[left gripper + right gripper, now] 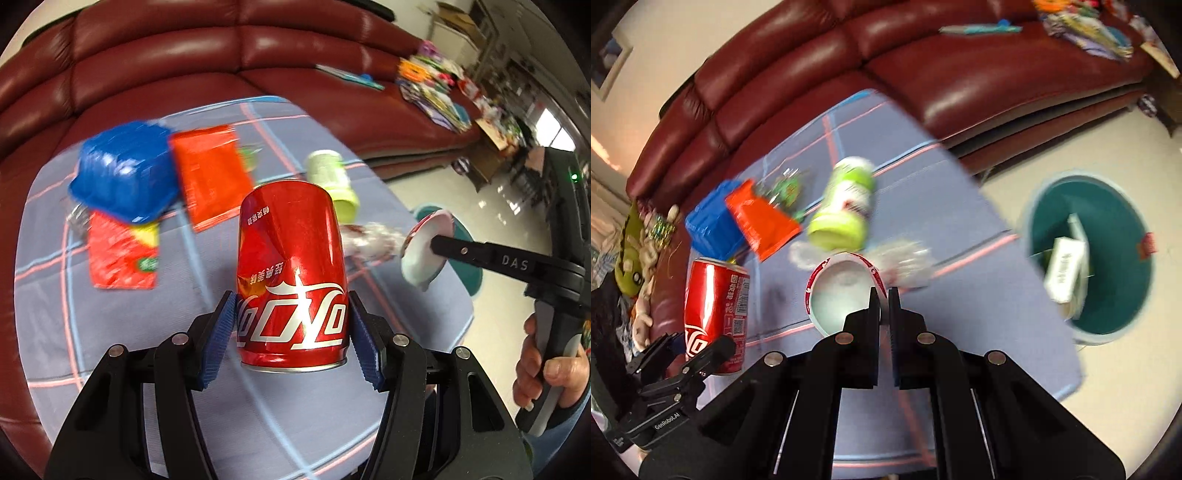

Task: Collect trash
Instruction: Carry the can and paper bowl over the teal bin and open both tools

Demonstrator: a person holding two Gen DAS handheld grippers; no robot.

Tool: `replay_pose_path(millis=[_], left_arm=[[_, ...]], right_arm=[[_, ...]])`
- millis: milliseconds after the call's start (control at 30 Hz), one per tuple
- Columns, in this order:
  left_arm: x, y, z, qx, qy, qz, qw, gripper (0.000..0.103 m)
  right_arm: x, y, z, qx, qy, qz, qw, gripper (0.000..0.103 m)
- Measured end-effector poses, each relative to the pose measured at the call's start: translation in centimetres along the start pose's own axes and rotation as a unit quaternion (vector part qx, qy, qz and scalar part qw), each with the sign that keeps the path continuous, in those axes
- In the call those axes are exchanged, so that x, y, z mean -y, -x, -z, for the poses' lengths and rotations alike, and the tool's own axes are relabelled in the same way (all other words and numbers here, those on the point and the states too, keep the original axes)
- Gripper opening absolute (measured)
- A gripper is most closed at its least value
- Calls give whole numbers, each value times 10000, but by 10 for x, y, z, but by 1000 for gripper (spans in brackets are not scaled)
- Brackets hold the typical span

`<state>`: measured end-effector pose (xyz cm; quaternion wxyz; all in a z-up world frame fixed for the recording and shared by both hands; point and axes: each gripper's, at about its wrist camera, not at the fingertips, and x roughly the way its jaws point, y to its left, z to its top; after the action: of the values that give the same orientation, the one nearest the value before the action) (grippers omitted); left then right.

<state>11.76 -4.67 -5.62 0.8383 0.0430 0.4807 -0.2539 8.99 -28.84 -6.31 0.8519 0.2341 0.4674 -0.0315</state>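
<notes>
My left gripper is shut on a dented red cola can, held upside down above the table; the blue pads press on both of its sides. The same can shows at the left of the right wrist view. My right gripper is shut on the rim of a white paper cup with a red band, lifted over the cloth. In the left wrist view that cup hangs tilted from the right gripper's black fingers. A teal bin stands on the floor to the right of the table, with a white carton inside.
On the blue plaid tablecloth lie a blue plastic tray, an orange packet, a red packet, a green tub on its side and crumpled clear plastic. A red leather sofa runs behind. A person's hand grips the right handle.
</notes>
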Motion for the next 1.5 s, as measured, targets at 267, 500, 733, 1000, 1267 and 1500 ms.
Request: replay_pose_path(millis=[267,500,733,1000,1267,1500], left_arm=[[96,-17,-22,-106,-850,376,9956,61],[171,-46,-40,-249,-1277,580,9898,61],[233,-90,-53,-642,-1669,885,9799,61],[289,-150,-52,-1130,-2032,1009,9674,61],[312,-198,-48,-1512,-2056,1085,9608,72],[296,-196,-58,-1254,-1958,911,9683,92]], right_arm=[[88,51,-7,578,-570,277,9963,5],[148,79,-6,834,-918,431,9913,5],[201,86,0,934,-1339,607,9847,5],[242,89,4,886,-1617,829,9793,5],[267,90,-1,820,-1740,1061,9756,5],[266,76,-7,693,-1712,1045,9772,5]])
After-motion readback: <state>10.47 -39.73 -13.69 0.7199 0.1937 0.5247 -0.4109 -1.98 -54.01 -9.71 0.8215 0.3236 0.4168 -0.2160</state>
